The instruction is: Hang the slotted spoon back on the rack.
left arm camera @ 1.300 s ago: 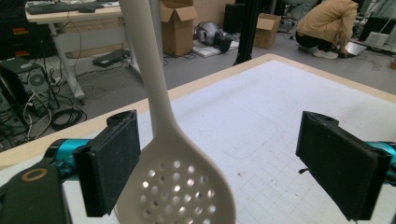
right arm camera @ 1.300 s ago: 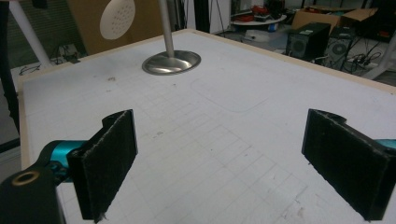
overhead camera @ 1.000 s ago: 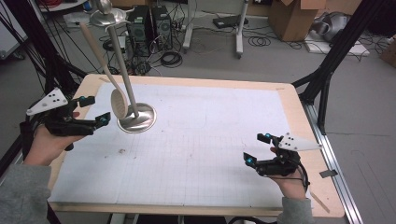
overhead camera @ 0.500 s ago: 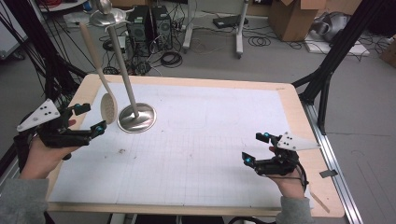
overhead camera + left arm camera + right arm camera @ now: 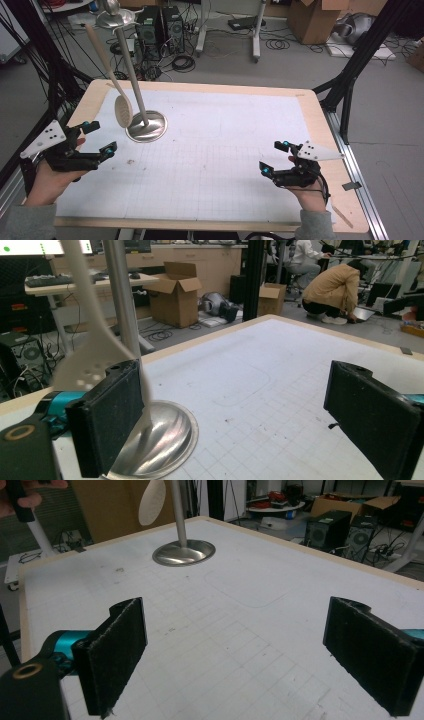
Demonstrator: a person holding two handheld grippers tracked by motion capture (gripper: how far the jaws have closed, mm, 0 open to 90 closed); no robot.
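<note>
Wooden and pale, the long slotted spoon (image 5: 122, 107) hangs from the top of the tall silver metal stand with a round base (image 5: 146, 126), so its flat end dangles just above the base, near the back left of the white gridded table (image 5: 225, 150). The left gripper (image 5: 97, 137) sits close beside it with its jaws wide apart and empty. It looks ready to reach for the spoon. The right gripper (image 5: 274, 156) waits far off, wide open too.
</note>
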